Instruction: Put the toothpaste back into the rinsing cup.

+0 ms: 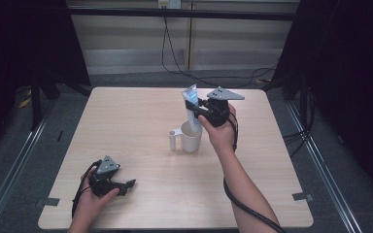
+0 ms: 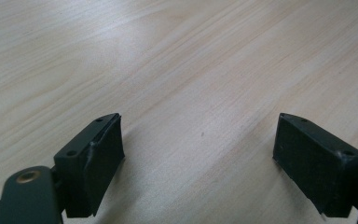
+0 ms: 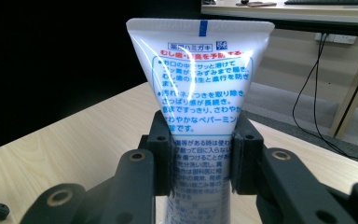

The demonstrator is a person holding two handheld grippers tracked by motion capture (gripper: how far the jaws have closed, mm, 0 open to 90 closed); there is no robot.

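Observation:
A white toothpaste tube (image 1: 191, 104) with blue and red print stands upright, crimped end up, its lower end inside a white mug (image 1: 190, 136) near the table's middle. My right gripper (image 1: 194, 104) is shut on the tube's middle, just above the mug's rim. In the right gripper view the tube (image 3: 198, 84) rises between both pads (image 3: 161, 154), and my right gripper (image 3: 199, 156) squeezes it from either side. My left gripper (image 1: 128, 184) rests low over the table's front left, open, with nothing between its jaws. The left gripper view shows my left gripper (image 2: 198, 163) wide apart over bare wood.
The light wooden table (image 1: 126, 121) has dark floor on both sides. The mug's handle (image 1: 173, 138) points left. Cables (image 1: 175, 58) hang against the wall behind the table's far edge. Tape marks (image 1: 302, 196) sit at the front corners.

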